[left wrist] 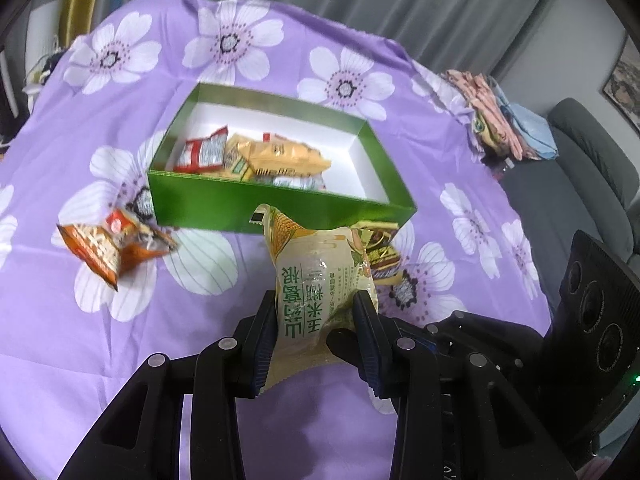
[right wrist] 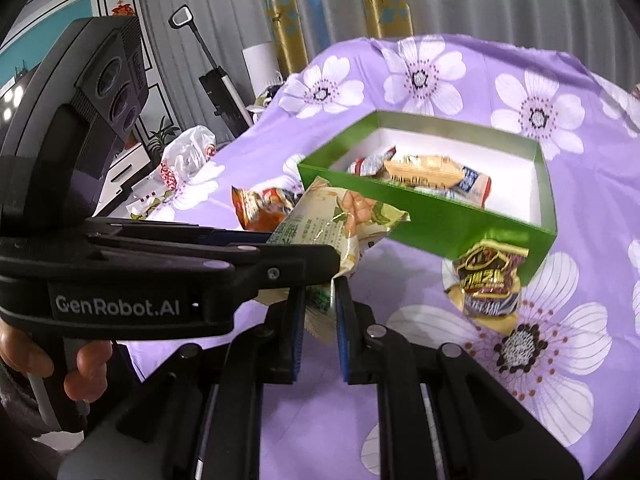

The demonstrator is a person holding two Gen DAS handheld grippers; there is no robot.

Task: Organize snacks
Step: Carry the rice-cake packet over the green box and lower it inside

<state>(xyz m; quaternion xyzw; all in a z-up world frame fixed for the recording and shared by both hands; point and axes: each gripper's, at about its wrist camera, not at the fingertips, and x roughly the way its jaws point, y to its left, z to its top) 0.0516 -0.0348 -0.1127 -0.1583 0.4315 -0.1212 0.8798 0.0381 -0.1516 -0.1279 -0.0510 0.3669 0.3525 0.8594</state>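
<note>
Nearest the cameras, both grippers grip one pale corn snack packet [left wrist: 320, 280]. The left gripper [left wrist: 316, 320] has its jaws closed across the packet's lower body. The right gripper [right wrist: 318, 312] has its jaws closed on the packet's bottom sealed edge, as the right wrist view shows. The packet hangs above the purple flowered cloth [left wrist: 120, 360], just short of the near wall of the green box [left wrist: 280, 208].

The step in hand looks like a handover or shared carry of this packet toward the box. Next, one gripper should let go, and the other should lift the packet over the near wall and drop it in beside the packets [left wrist: 256, 156] already there.

An orange packet [left wrist: 108, 248] lies left of the box's near corner. A dark packet [right wrist: 490, 280] lies by its right near corner. Both wait outside.
</note>
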